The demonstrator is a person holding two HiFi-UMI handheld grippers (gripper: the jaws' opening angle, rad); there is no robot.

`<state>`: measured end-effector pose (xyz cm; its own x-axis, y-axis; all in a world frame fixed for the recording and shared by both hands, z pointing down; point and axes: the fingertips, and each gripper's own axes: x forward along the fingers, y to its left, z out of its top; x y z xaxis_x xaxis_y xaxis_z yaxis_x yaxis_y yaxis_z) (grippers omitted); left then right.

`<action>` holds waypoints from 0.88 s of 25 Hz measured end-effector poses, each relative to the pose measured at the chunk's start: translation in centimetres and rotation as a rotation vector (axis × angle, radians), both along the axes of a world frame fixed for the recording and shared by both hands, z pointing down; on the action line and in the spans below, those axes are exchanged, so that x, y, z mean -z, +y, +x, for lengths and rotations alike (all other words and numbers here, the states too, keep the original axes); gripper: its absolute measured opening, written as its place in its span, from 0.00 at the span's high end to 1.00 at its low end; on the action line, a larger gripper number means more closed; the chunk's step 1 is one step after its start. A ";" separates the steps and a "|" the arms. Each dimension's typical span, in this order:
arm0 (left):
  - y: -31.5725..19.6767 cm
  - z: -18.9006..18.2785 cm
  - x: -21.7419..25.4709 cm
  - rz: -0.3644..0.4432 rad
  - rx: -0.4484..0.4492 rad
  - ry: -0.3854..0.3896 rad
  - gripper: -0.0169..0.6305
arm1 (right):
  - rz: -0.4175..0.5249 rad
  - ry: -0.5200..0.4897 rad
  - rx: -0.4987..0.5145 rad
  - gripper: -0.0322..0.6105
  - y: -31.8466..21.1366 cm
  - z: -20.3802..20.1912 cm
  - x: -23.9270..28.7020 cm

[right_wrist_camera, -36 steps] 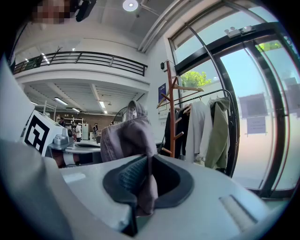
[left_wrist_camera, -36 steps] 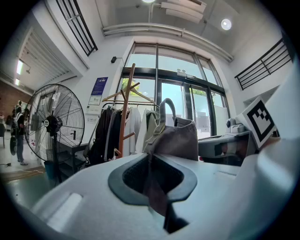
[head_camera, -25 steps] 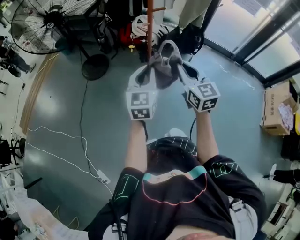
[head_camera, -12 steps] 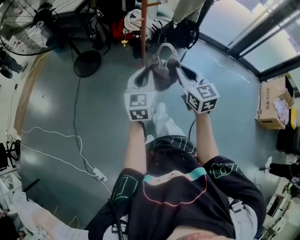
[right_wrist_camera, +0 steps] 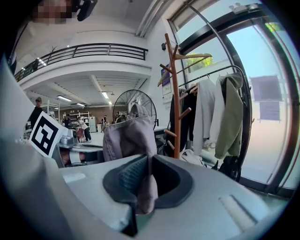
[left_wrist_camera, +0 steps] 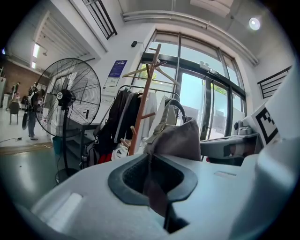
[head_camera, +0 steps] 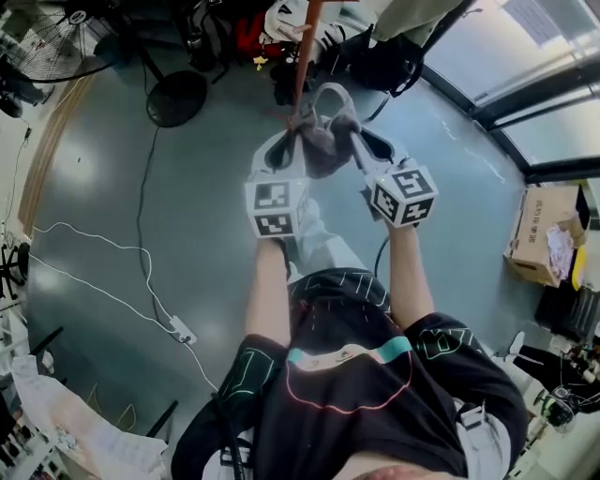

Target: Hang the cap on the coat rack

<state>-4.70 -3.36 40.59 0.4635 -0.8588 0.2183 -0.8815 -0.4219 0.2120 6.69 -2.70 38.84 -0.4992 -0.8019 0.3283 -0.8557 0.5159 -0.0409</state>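
Observation:
Both grippers hold a grey cap (head_camera: 324,142) up in front of me. My left gripper (head_camera: 294,139) is shut on the cap's left edge, with cloth (left_wrist_camera: 176,138) pinched in its jaws (left_wrist_camera: 152,180). My right gripper (head_camera: 354,133) is shut on the right edge, where fabric (right_wrist_camera: 129,136) hangs out of its jaws (right_wrist_camera: 145,183). The brown wooden coat rack (head_camera: 306,52) stands just beyond the cap. Its pole and slanted pegs (left_wrist_camera: 146,93) show past the cap in the left gripper view. In the right gripper view the rack (right_wrist_camera: 174,89) stands right of the cap.
A big floor fan (left_wrist_camera: 65,101) stands left of the rack, its round base (head_camera: 176,97) on the grey floor. Bags and a helmet (head_camera: 281,23) lie at the rack's foot. Jackets (right_wrist_camera: 220,117) hang on a rail by the windows. White cables (head_camera: 141,291) cross the floor; a cardboard box (head_camera: 539,234) sits right.
The floor, fan and rack base have slid toward the upper left in the head view as I move closer to the rack. Both grippers keep the same hold on the cap.

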 end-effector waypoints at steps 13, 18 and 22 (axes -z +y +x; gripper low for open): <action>-9.3 1.0 -3.3 -0.081 0.078 -0.047 0.92 | -0.084 -0.078 0.058 0.89 -10.9 1.2 -3.7; -12.0 1.5 -3.4 -0.087 0.105 -0.083 0.92 | -0.099 -0.119 0.086 0.89 -14.1 1.4 -4.2; -13.5 1.4 -2.8 -0.072 0.131 -0.112 0.92 | -0.088 -0.148 0.110 0.89 -16.0 1.1 -3.8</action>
